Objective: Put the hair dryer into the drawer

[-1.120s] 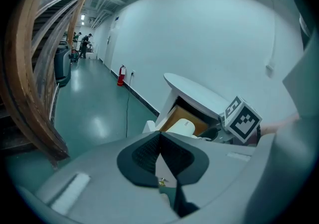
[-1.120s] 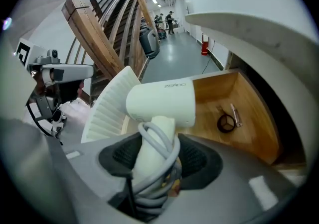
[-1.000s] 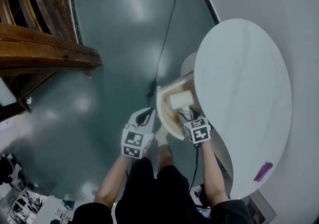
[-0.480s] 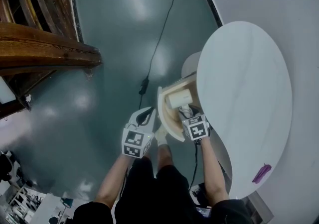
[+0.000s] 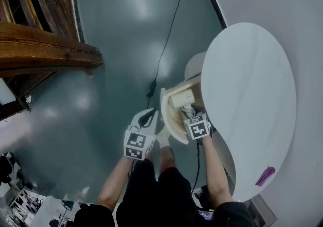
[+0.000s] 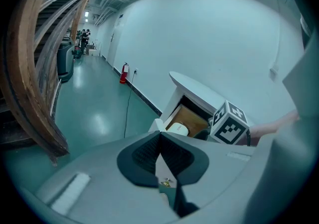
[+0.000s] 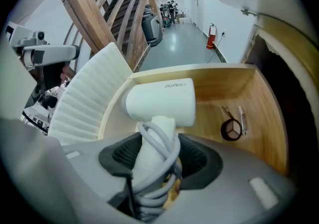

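Note:
The white hair dryer has its grey cord wound round the handle, and my right gripper is shut on that handle. Its head hangs over the wooden floor of the open drawer. In the head view the hair dryer lies within the drawer under the round table, with my right gripper just behind it. My left gripper hovers left of the drawer front, shut and empty. From the left gripper I see the drawer and the dryer ahead.
A small round compact and a clip lie on the drawer floor at the right. The white round table covers the drawer's far part; a purple item lies on it. A black cable crosses the floor; a wooden staircase stands left.
My right gripper has edged slightly forward with the hair dryer towards the drawer. The left gripper has stayed where it was.

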The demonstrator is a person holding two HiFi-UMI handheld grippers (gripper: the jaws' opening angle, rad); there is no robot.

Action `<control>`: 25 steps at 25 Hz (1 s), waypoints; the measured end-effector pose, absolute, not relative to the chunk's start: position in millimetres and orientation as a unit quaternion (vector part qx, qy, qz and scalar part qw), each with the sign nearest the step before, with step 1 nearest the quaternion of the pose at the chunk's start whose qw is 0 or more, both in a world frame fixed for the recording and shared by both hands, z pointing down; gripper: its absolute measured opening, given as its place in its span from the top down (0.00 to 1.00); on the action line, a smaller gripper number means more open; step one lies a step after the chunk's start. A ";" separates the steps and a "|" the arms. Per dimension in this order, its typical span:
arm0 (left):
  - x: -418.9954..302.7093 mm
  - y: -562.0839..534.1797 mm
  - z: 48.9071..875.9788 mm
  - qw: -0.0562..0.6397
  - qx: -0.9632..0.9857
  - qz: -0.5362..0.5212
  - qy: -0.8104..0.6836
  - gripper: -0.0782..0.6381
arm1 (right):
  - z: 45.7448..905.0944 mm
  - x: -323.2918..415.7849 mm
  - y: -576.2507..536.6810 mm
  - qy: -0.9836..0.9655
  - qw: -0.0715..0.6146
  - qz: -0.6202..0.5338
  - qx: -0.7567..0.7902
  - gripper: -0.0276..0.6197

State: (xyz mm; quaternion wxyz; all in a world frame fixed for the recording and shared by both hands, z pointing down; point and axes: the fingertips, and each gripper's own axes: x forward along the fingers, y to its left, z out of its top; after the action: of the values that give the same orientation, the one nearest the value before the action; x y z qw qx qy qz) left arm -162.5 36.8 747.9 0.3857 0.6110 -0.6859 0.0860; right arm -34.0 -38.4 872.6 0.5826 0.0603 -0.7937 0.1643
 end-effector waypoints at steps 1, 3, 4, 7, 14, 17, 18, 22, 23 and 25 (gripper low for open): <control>-163.2 37.9 748.7 0.386 0.611 0.086 -0.686 0.88 | 874.7 -34.4 -38.4 -0.792 0.586 0.160 0.060 0.60; -164.0 39.6 749.7 0.386 0.610 0.087 -0.687 0.88 | 878.9 -34.8 -38.2 -0.790 0.591 0.153 0.060 0.60; -163.4 40.0 749.8 0.386 0.610 0.086 -0.687 0.88 | 880.9 -34.2 -38.3 -0.789 0.593 0.152 0.060 0.60; -160.9 41.8 750.8 0.389 0.609 0.087 -0.686 0.88 | 887.0 -30.7 -38.7 -0.784 0.601 0.145 0.059 0.60; -158.6 47.5 753.9 0.392 0.608 0.087 -0.685 0.88 | 890.7 -30.6 -38.7 -0.776 0.611 0.143 0.056 0.60; -156.1 47.9 752.4 0.391 0.609 0.085 -0.685 0.88 | 891.1 -30.3 -39.8 -0.774 0.616 0.135 0.054 0.60; -156.0 48.2 752.3 0.390 0.609 0.085 -0.685 0.88 | 891.2 -30.2 -39.6 -0.774 0.616 0.136 0.054 0.60; -157.8 50.8 753.0 0.389 0.608 0.087 -0.686 0.88 | 891.3 -29.5 -39.0 -0.775 0.611 0.152 0.061 0.60; -158.9 52.0 753.6 0.389 0.607 0.088 -0.687 0.88 | 891.0 -30.0 -38.8 -0.775 0.610 0.154 0.062 0.60; -160.1 53.5 753.2 0.389 0.607 0.088 -0.688 0.88 | 889.6 -31.4 -39.0 -0.775 0.609 0.155 0.063 0.60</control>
State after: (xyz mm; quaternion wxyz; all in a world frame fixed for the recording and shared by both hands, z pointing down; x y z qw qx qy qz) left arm -160.1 53.5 753.2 0.3887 0.6066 -0.6879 0.0881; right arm -31.4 -39.0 889.6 0.6089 0.0633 -0.7753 0.1552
